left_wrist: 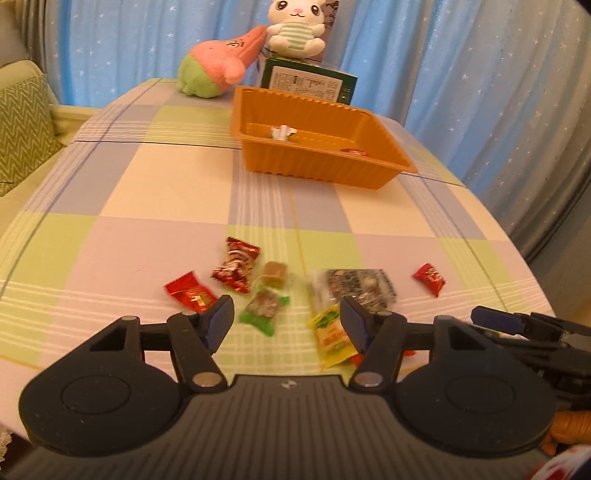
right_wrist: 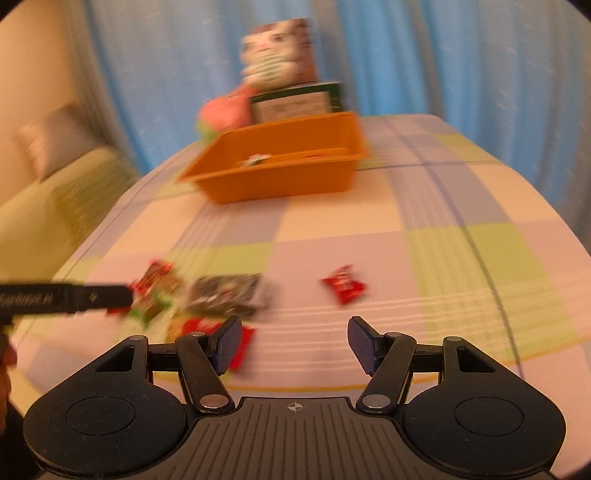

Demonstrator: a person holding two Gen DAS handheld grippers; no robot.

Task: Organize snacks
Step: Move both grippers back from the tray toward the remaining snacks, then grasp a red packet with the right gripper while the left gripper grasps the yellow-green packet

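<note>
Near the tabletop's front edge, the left gripper (left_wrist: 287,322) and right gripper (right_wrist: 295,343) both gape wide over loose snacks (left_wrist: 236,266); an orange tray (left_wrist: 317,142) sits farther back.

Home: sofa (left_wrist: 22,122), plush toys (left_wrist: 295,29), starry curtains (left_wrist: 461,62).

Warm, dim indoor light; right wrist view smeared by motion blur, both bowed at fisheye edges

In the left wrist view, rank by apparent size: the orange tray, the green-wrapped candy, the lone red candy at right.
1. orange tray, though farthest away.
2. green-wrapped candy.
3. lone red candy; it lies farther off, so this gap is unsure.
</note>
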